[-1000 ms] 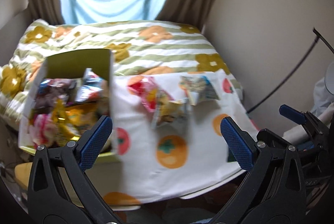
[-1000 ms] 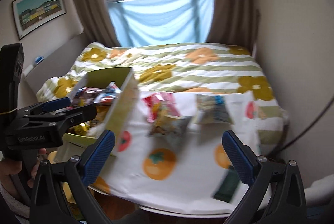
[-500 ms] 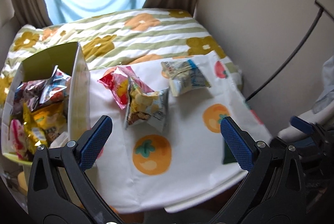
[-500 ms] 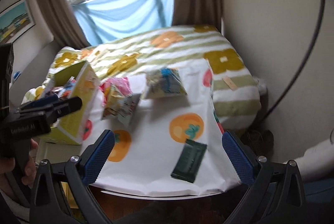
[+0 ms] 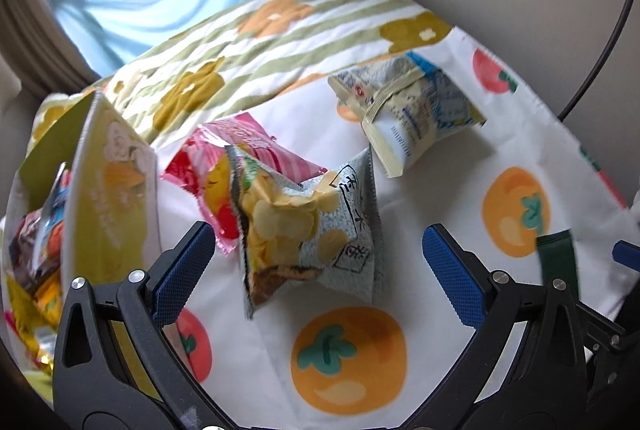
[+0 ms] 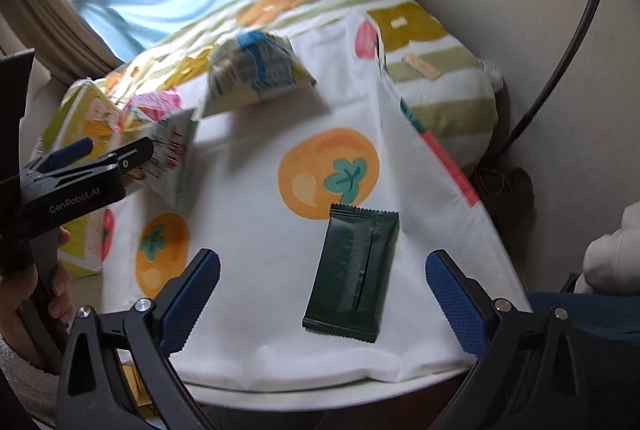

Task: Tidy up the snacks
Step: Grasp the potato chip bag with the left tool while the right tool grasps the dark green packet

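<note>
Right hand-held gripper (image 6: 322, 292): spread wide, nothing held. Dark green packet (image 6: 353, 272) lain flat between its fingers on the counter (image 6: 420, 230), long axis 12 to 6 o'clock. Left hand-held gripper (image 5: 320, 262): likewise spread, empty, before the chip bag (image 5: 308, 226).

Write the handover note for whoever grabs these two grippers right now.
Left gripper: open, empty, aimed at the chip bag on the fruit-print cloth.
Right gripper: open, empty, dark green packet lying flat between its fingers' line of sight.
Snack box stands at the cloth's left edge, already holding several packets.
Still loose on the cloth: chip bag, overlapping the pink packet beneath it; the blue-and-cream bag farther back; the dark green packet near the front edge.
Done: part of the snacks are boxed. Left: four packets to move into the box.
</note>
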The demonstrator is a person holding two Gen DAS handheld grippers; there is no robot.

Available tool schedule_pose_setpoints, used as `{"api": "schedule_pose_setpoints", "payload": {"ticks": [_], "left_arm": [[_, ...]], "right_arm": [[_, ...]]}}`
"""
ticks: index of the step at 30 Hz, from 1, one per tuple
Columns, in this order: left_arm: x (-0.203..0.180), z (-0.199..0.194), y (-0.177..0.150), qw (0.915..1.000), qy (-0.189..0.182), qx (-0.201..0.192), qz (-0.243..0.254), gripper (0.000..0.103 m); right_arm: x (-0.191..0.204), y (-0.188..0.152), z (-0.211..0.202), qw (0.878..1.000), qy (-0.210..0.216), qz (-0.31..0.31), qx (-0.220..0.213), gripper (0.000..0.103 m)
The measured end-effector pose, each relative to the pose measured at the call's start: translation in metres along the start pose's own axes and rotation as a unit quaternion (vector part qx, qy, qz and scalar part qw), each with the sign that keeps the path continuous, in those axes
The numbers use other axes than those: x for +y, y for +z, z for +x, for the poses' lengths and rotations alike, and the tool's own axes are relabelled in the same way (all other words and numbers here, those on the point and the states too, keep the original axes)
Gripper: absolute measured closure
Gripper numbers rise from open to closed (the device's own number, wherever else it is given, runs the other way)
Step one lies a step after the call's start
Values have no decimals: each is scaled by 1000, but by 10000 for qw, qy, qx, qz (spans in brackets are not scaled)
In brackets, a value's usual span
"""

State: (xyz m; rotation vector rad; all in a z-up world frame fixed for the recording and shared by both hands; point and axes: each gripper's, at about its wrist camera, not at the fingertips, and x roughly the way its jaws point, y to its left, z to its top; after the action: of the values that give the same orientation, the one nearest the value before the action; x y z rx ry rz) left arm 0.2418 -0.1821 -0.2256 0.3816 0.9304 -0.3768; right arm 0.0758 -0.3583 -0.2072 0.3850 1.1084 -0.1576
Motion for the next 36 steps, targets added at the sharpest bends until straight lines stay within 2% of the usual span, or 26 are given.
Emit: {"api": "schedule_pose_setpoints", "payload": {"ticks": [11,14,18,21,24,26,32,36], "left_arm": [[-2,38,0,9994,109,192,248,0],[0,43,-2,9993,87,237,274,3],[5,48,-4,9990,26,311,310,16],[10,51,-4,9990,-99,390,206,19],[13,52,-3,9988,-226,414,143,25],[13,50,-4,9987,-282,393,170,29],[16,45,-9,9982,-418,408,153,32],[12,41,-12,9978,-490,423,163,32]], "right_arm": [[3,-10,34,9985,-418,250,245,0],[4,-12,38,9980,-472,290,291,1],[8,-10,44,9974,-608,242,291,2],[12,-10,47,9967,-736,165,312,5],[16,-10,50,9966,-752,79,334,15],[17,-10,51,9962,-800,62,328,16],[16,-11,50,9955,-887,163,274,16],[18,-12,52,9948,-974,121,259,21]]}}
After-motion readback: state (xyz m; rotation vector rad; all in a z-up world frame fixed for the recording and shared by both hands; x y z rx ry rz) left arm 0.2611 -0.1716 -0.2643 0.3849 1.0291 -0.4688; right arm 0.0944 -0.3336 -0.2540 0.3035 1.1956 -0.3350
